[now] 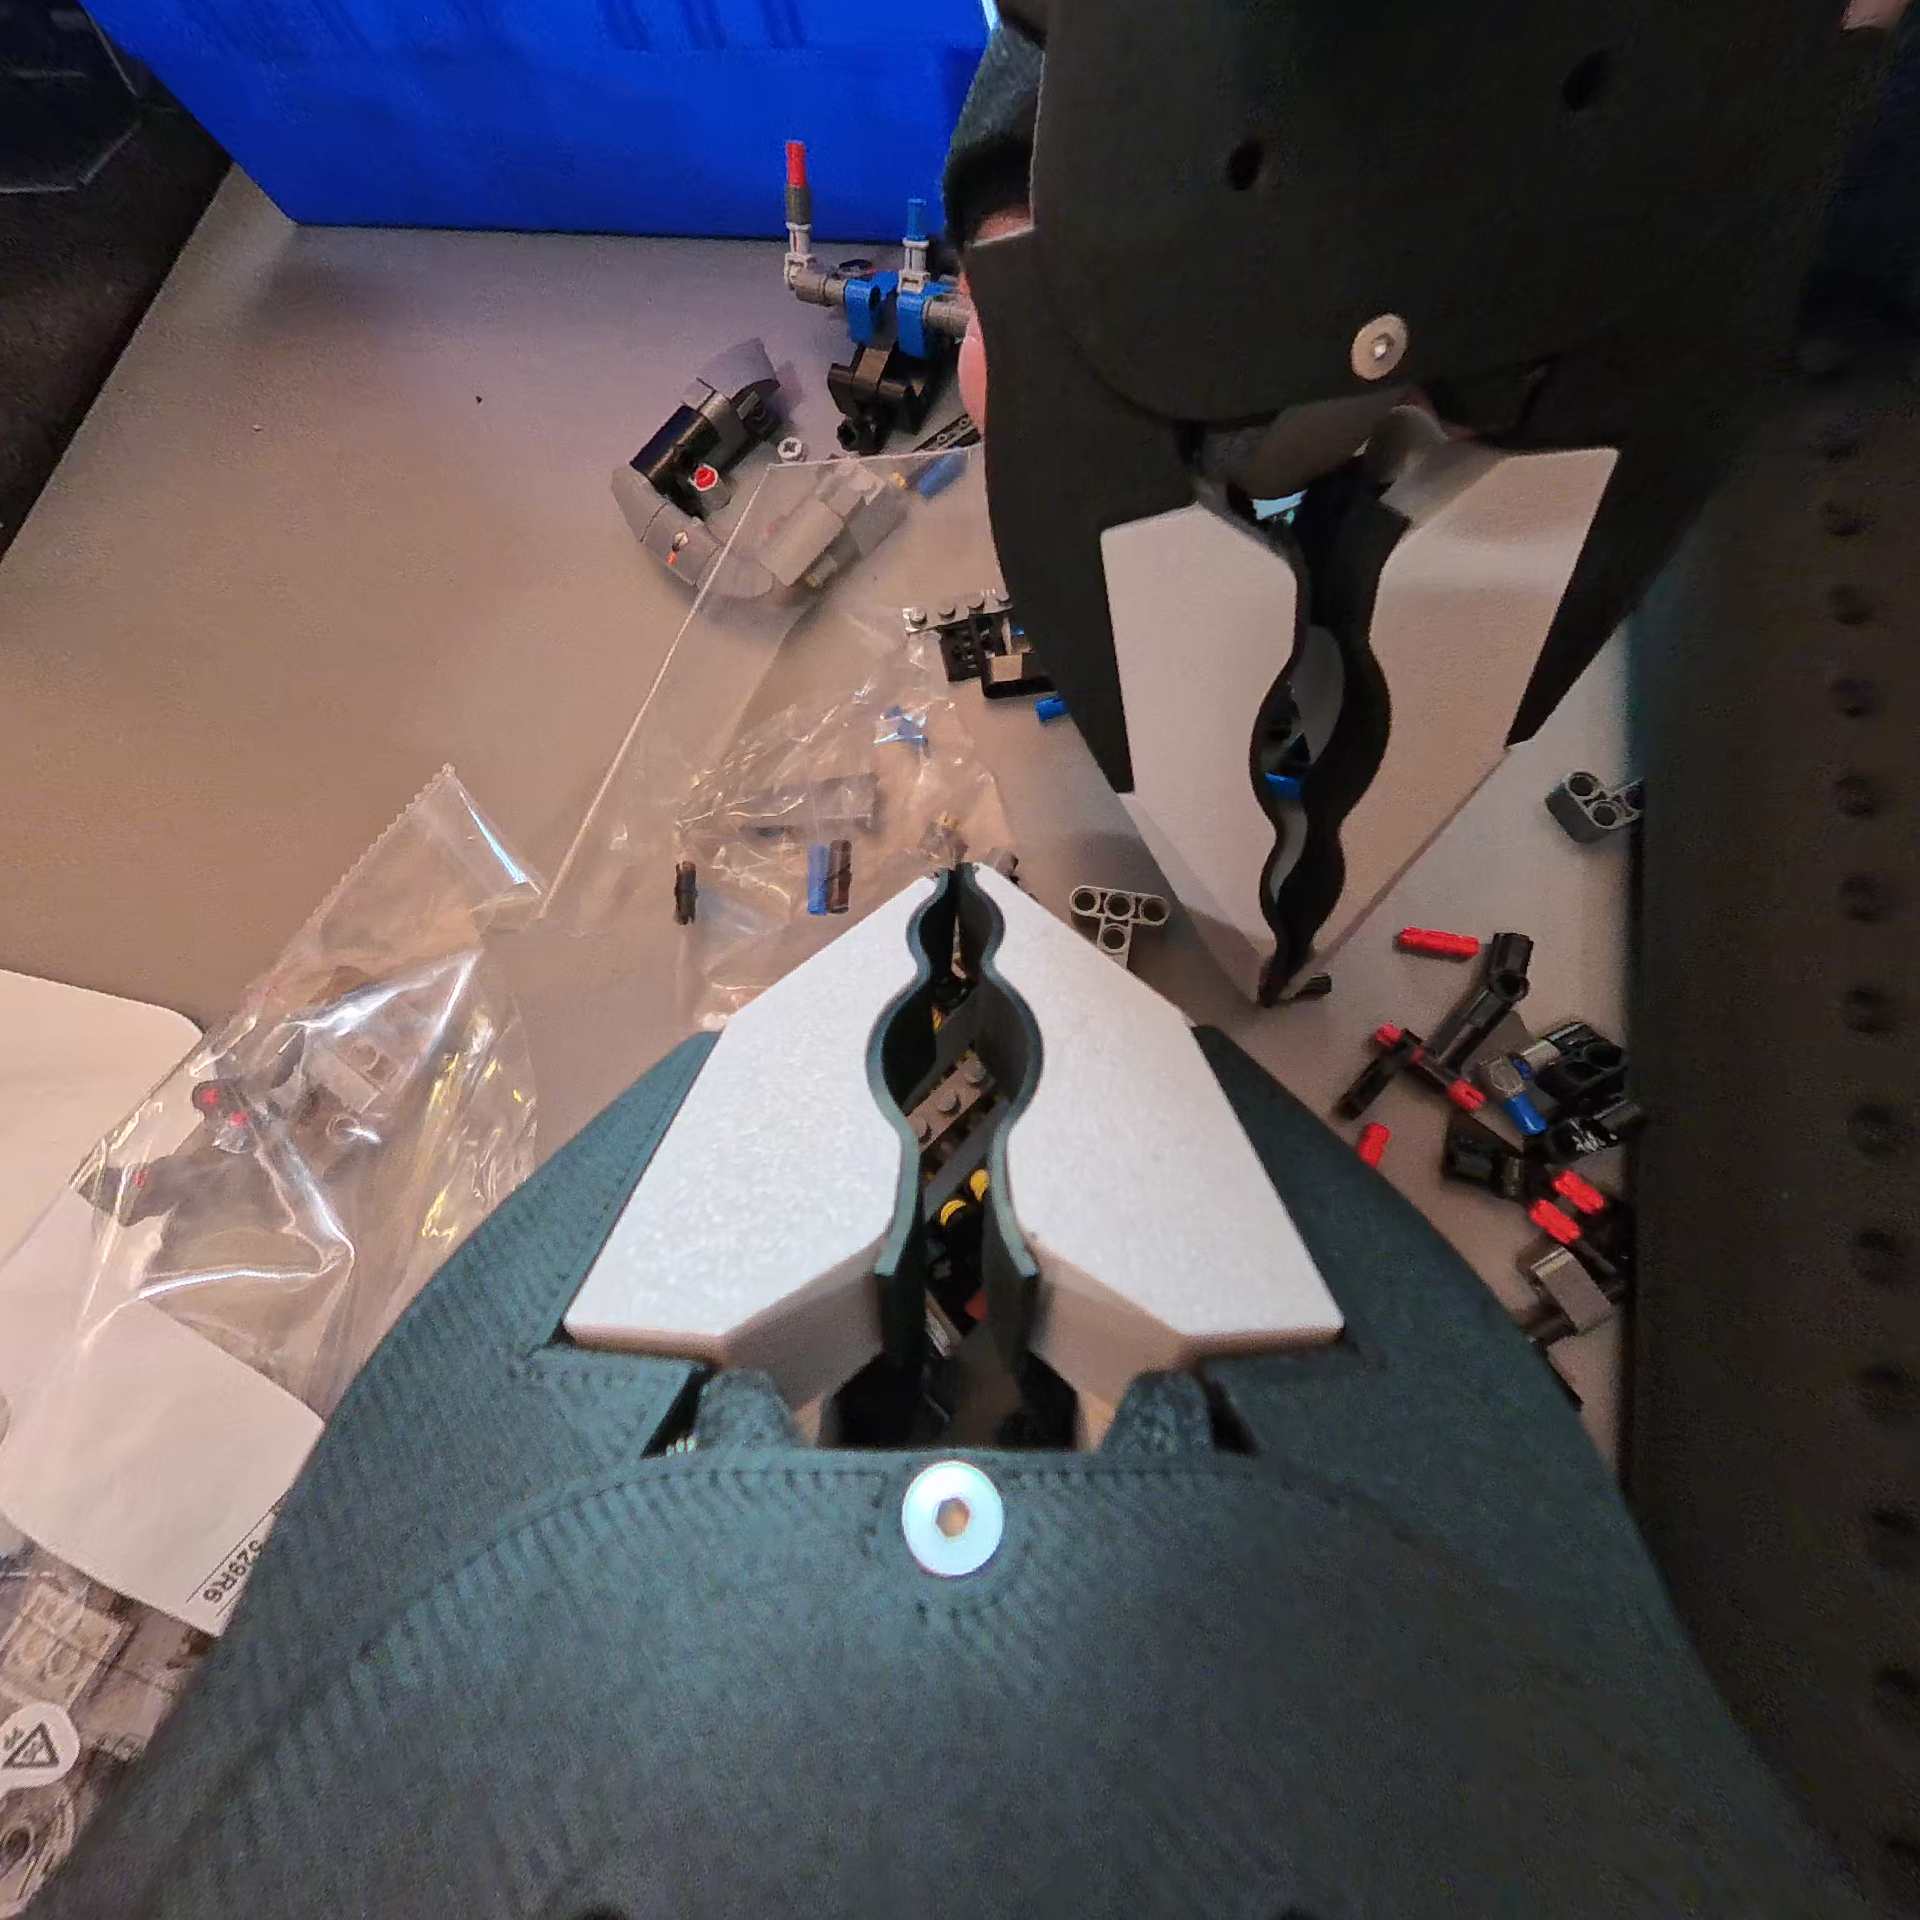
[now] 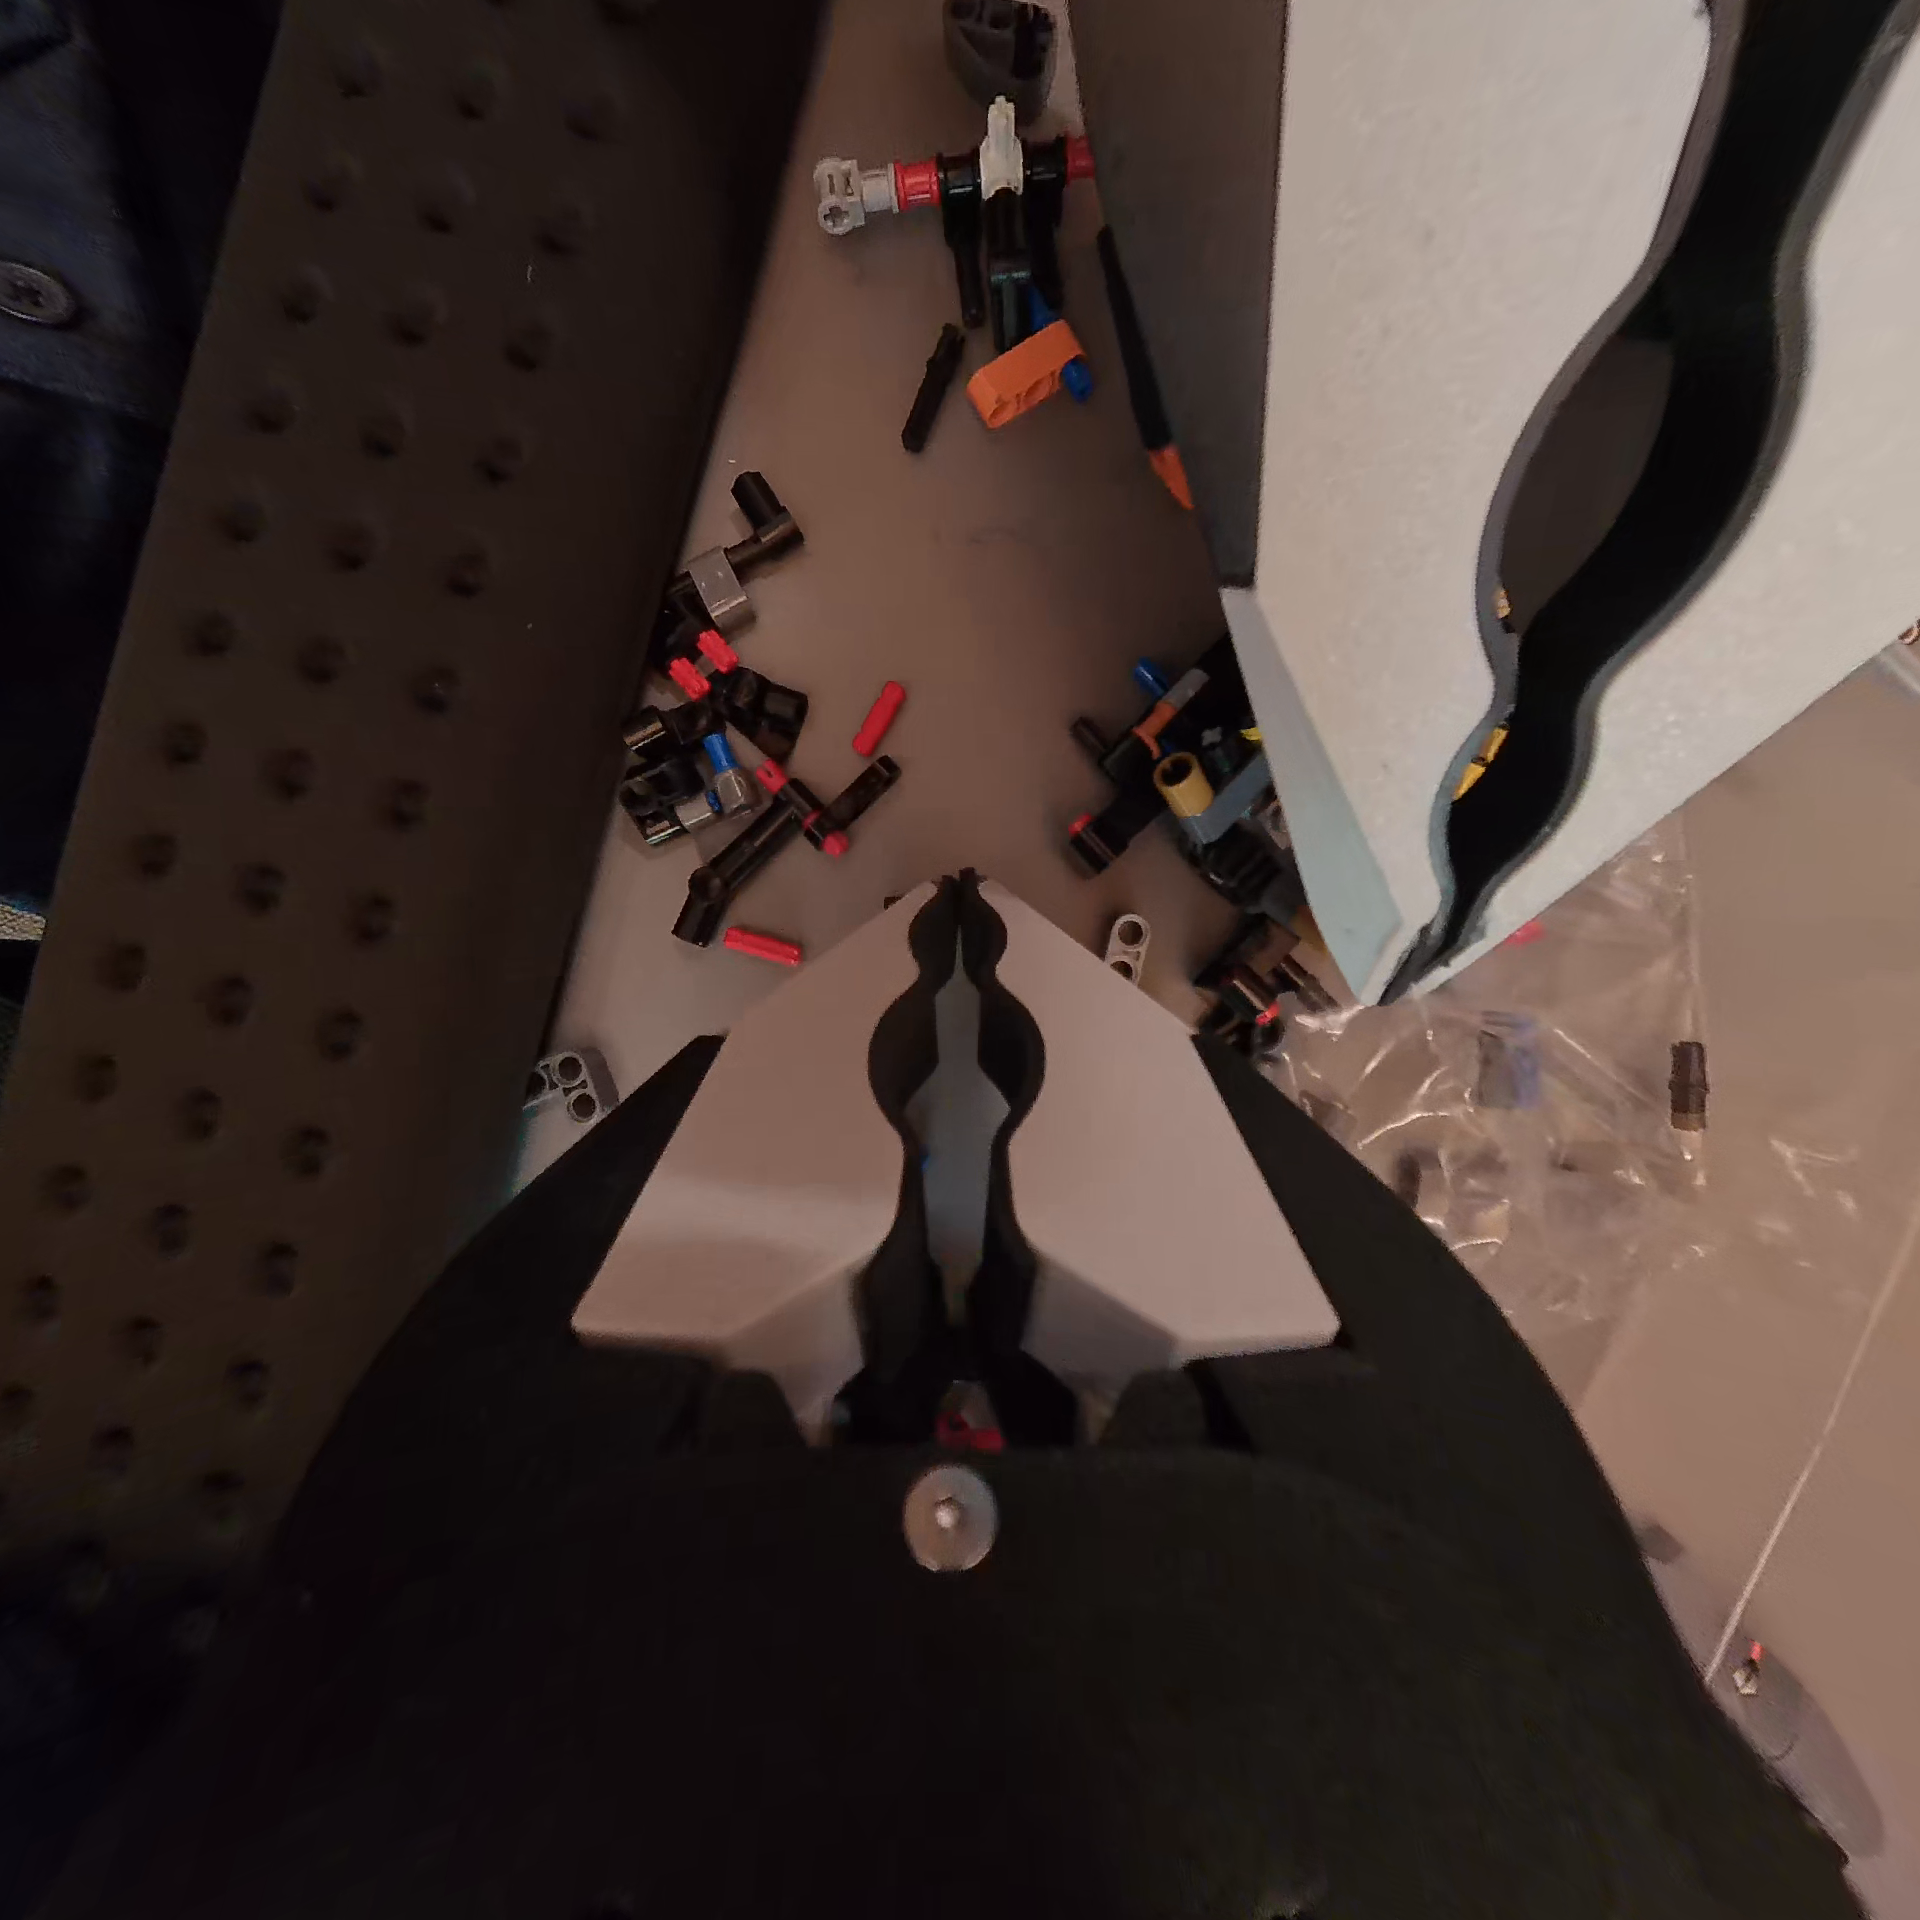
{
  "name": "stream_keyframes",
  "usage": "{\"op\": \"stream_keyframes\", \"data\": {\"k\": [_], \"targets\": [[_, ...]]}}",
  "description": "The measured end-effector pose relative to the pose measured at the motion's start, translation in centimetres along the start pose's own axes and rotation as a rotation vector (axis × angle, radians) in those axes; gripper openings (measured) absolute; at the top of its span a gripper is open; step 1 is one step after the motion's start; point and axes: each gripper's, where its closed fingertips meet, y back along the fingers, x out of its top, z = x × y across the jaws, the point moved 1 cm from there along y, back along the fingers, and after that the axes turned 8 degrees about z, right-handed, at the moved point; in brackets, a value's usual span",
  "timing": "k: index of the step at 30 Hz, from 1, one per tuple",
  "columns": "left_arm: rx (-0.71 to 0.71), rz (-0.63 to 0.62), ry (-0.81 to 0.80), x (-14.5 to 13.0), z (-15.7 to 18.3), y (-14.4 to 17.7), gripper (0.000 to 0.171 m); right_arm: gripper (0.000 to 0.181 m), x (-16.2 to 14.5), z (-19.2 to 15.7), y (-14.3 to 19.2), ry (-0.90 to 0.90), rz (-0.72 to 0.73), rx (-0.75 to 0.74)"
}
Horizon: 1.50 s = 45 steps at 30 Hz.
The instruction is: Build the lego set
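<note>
My right gripper is shut, tips down on the grey table, pinching a small black pin that sticks out sideways. In the left wrist view it hangs in from the upper right. My left gripper is shut, and I cannot tell if it grips anything. Through the gap between its fingers I see a black, grey and yellow lego assembly underneath. In the right wrist view the left gripper stands at the upper right, with that assembly beside it.
Loose black, red and blue pins lie left of my right gripper. Clear plastic bags lie at the left. Two sub-assemblies sit before a blue bin. A dark dimpled panel borders the parts. Spacing between my two grippers at the tips: around 7 cm.
</note>
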Motion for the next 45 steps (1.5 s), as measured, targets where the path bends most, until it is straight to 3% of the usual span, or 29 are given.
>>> {"op": "stream_keyframes", "data": {"k": [45], "targets": [[-0.002,-0.017,-0.009,-0.38,-0.07,-0.28,0.0,0.0,-0.12,0.9,0.28,-0.019,0.008,-0.041]]}}
